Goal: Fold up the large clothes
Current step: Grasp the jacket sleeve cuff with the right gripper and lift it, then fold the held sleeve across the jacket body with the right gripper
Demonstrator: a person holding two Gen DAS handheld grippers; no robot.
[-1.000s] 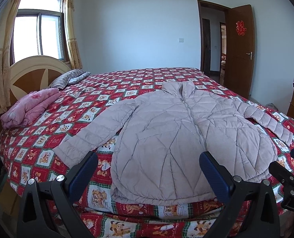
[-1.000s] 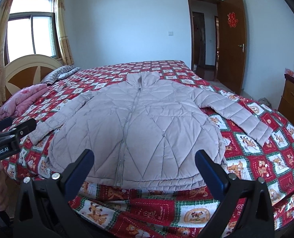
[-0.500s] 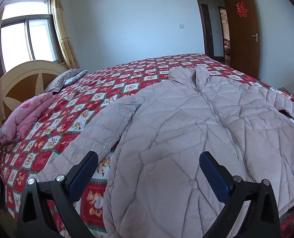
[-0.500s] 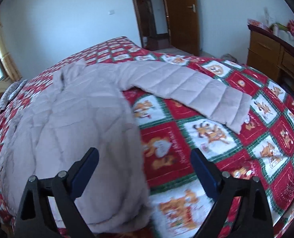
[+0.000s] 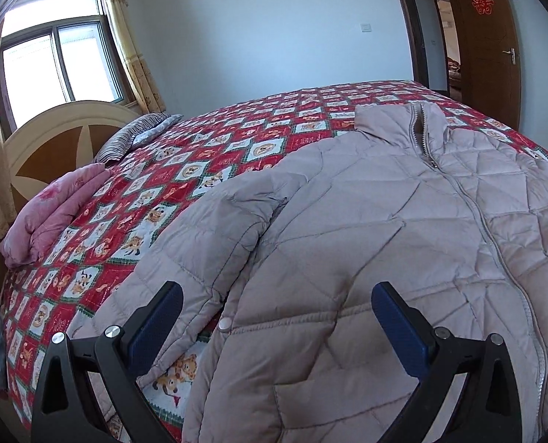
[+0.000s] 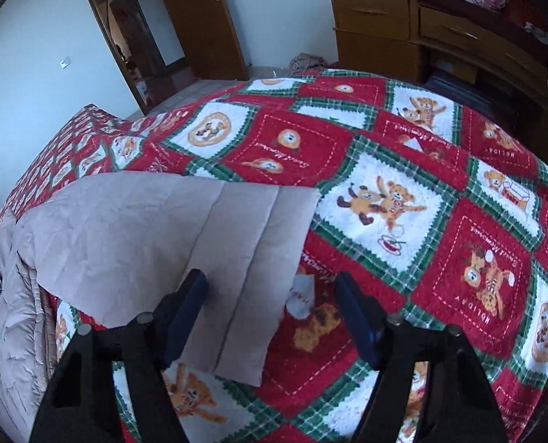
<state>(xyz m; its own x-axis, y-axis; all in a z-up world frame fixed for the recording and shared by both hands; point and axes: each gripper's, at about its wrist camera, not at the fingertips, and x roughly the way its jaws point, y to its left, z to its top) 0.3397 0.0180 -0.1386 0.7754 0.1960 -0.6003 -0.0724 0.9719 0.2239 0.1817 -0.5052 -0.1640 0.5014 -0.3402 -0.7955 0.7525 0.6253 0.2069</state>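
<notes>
Pale mauve quilted fabric marks the task's thing: a padded jacket [image 5: 366, 229] lying front up and zipped on a red patchwork bedspread [image 5: 207, 155], collar toward the far side of the bed, hem toward the near edge. Both sleeves lie spread outward and the body is flat, so no fold appears to have been made; the task is judged to be at its very start, with sleeves and body all left to fold.

Left wrist view: the left gripper [image 5: 274, 317] hovers above the near left part of the jacket, jaws spread wide, with the armpit seam and the root of the left sleeve [image 5: 200, 258] lying between them in the picture. The pads show no contact with the cloth.

Right wrist view: the right gripper [image 6: 270, 313] points down at the cuff end of the right sleeve [image 6: 185, 243], which lies flat on the bedspread [image 6: 440, 229]. Its jaws are closing; the cuff's near corner sits between them, nearer the left pad, and nothing is pinched yet. A wooden dresser [image 6: 403, 26] stands far right.
</notes>
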